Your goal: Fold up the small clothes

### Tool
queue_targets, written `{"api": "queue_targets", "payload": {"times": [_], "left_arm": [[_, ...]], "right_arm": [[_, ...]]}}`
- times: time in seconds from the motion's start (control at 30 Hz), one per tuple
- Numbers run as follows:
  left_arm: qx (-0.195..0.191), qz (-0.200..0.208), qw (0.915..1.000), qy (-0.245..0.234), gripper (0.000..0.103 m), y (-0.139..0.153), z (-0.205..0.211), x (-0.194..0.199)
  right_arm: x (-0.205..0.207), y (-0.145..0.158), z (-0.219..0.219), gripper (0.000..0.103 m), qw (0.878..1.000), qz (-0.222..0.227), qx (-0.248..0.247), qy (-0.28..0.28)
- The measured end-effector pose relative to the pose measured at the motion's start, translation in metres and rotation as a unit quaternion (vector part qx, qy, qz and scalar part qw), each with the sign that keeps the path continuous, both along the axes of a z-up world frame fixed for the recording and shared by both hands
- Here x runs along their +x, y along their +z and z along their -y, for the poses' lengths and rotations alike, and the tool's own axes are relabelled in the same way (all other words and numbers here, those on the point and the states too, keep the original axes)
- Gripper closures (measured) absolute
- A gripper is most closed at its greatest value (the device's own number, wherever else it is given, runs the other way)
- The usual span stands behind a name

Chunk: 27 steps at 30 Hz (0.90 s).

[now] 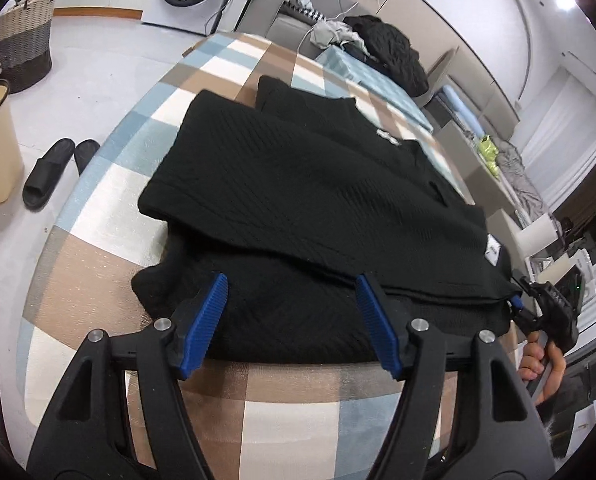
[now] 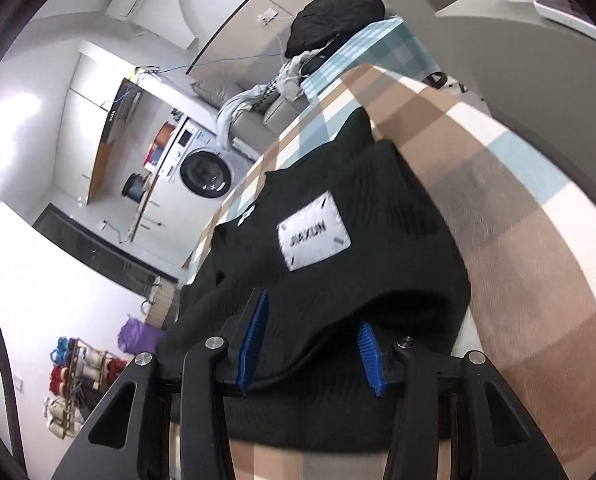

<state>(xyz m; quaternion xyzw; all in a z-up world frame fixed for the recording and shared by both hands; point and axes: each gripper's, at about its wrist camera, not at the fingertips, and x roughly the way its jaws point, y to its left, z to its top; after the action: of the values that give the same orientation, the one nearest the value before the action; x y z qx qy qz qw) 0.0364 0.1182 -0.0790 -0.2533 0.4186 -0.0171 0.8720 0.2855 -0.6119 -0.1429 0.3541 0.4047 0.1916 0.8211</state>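
Left gripper (image 1: 292, 322) stands spread at the near edge of the black garment (image 1: 317, 184), pads clear of the cloth; right gripper (image 2: 309, 344) is parted at the near right corner, hem lying loosely between its jaws; the garment lies folded on the checked desk (image 1: 98, 240), long axis running left to right; white label (image 2: 313, 236) faces up farther in.

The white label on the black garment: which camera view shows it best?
The right wrist view. There the white label lies near the middle of the picture, large and facing the camera, though its letters are blurred. In the left wrist view it is only a small patch at the black garment edge, seen aslant.
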Motion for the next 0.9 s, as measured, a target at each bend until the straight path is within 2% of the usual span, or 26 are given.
{"api": "queue_targets", "payload": {"times": [0.17,0.4,0.57,0.67,0.77,0.83,0.87,0.9], "left_arm": [[-0.018,-0.001,0.9997,0.015,0.039,-0.005,-0.008,0.005],[-0.033,-0.007,0.9990,0.031,0.038,-0.011,-0.019,0.023],[-0.030,-0.001,0.9988,0.039,0.031,-0.016,-0.017,0.038],[-0.018,0.005,0.9983,0.055,0.031,-0.017,-0.017,0.050],[-0.005,0.005,0.9974,0.071,0.049,-0.017,-0.020,0.062],[-0.010,0.006,0.9963,0.085,0.068,-0.016,-0.025,0.068],[-0.017,0.008,0.9957,0.091,0.073,-0.016,-0.029,0.070],[-0.027,0.010,0.9946,0.099,0.085,-0.016,-0.034,0.072]], "right_arm": [[-0.004,-0.001,0.000,0.060,1.000,-0.002,-0.017,0.001],[-0.009,-0.006,0.010,0.059,1.000,-0.008,-0.015,-0.001],[-0.007,-0.007,0.009,0.059,1.000,-0.009,-0.018,-0.001],[-0.006,-0.007,0.009,0.059,1.000,-0.009,-0.018,-0.001],[-0.005,-0.007,0.008,0.059,1.000,-0.011,-0.024,0.000],[-0.005,-0.005,0.007,0.059,0.999,-0.009,-0.031,-0.001],[-0.004,-0.004,0.007,0.059,0.999,-0.010,-0.035,-0.002],[-0.004,-0.004,0.007,0.059,0.999,-0.010,-0.035,-0.002]]}}
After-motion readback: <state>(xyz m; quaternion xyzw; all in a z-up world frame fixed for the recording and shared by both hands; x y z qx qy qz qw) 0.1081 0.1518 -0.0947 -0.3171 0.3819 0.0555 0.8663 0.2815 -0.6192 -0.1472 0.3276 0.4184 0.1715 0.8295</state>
